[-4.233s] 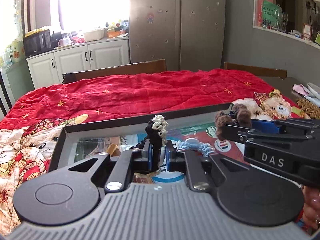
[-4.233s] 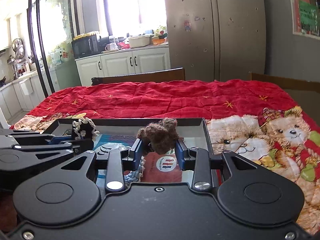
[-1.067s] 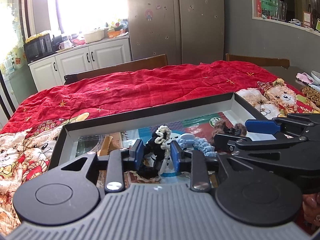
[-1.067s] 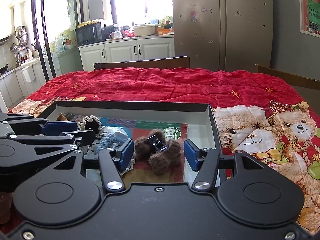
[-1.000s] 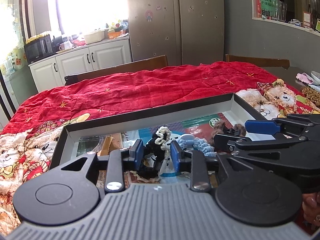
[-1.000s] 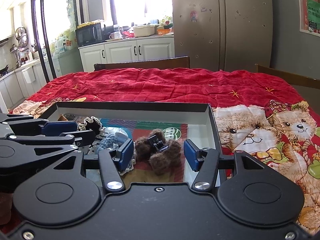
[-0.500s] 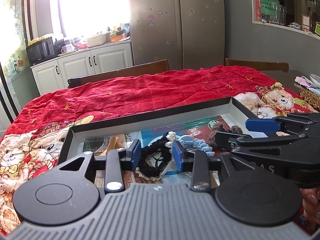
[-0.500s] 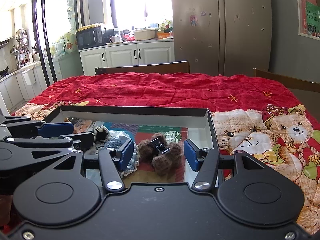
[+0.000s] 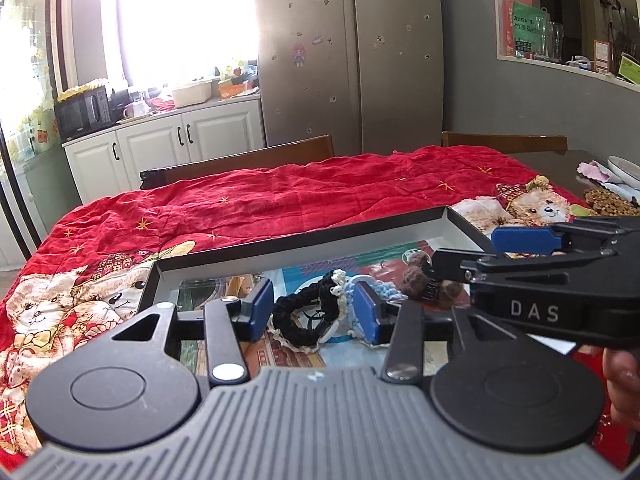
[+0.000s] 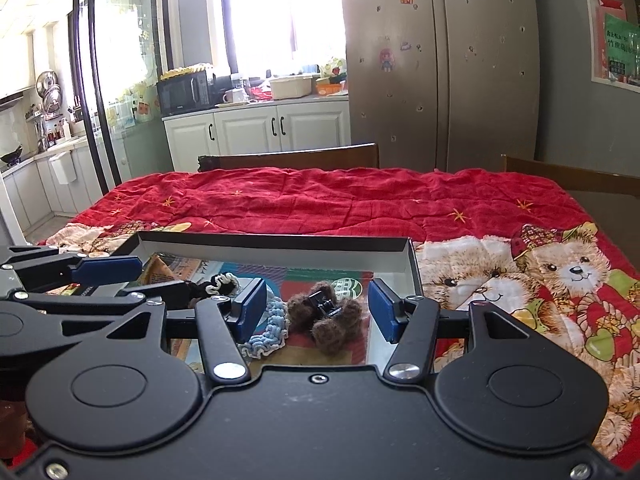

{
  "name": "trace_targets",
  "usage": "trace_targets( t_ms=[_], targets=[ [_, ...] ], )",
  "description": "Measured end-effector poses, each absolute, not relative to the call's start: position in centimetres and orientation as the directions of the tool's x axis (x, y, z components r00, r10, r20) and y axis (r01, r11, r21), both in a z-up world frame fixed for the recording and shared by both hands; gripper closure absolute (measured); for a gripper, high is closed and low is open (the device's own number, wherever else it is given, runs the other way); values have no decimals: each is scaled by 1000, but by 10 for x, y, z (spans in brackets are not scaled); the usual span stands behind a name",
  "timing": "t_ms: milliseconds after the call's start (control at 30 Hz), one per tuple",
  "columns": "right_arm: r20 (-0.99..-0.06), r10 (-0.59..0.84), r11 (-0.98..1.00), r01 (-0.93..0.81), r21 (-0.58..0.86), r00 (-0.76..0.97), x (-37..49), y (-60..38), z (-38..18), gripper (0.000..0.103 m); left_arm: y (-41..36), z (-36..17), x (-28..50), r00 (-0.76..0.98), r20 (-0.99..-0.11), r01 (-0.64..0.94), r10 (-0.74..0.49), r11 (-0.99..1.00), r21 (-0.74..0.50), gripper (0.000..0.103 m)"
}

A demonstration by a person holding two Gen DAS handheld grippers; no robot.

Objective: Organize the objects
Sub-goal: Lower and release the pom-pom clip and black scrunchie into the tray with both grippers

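Observation:
A black box lid (image 9: 304, 242) (image 10: 276, 239) lies on the red blanket with hair accessories in it. A black scrunchie with white trim (image 9: 308, 312) (image 10: 218, 282) lies between the open jaws of my left gripper (image 9: 314, 312). A brown fuzzy hair clip (image 10: 326, 314) (image 9: 424, 280) lies between the open jaws of my right gripper (image 10: 318, 308). A light blue crocheted scrunchie (image 10: 266, 334) (image 9: 380, 286) lies between the two. Neither gripper touches anything.
The red bear-print blanket (image 10: 360, 200) covers the table. Wooden chair backs (image 10: 288, 158) stand behind it. A dish of brown pellets (image 9: 608, 200) sits at the far right. My right gripper's body (image 9: 560, 276) crosses the left wrist view.
Both grippers held their items raised 4 seconds ago, then let them go in the lid. In the last second the left jaws opened wider, the scrunchie fell flat, and both grippers drew back a little.

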State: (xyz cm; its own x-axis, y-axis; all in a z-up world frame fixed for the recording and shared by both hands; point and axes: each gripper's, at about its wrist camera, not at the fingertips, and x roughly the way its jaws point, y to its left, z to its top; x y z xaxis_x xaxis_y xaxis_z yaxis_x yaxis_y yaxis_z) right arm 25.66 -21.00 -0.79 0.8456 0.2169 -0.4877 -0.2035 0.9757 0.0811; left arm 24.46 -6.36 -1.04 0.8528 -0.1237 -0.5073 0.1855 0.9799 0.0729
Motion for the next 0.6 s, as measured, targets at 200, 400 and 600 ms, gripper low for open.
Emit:
trace_targets(
  t_ms=[200,400,600],
  targets=[
    [-478,220,975,-211,73,850,246,-210,0,47,-64,-2,231,858,-497,199,-133,977,83,39],
    [-468,224,973,-226,53,855,234,-209,9,47,-62,7,215,867,-478,209,-142,974,91,35],
    [-454,233,969,-243,37,860,216,-207,20,45,-59,16,200,875,-459,220,-152,970,99,34]
  ],
)
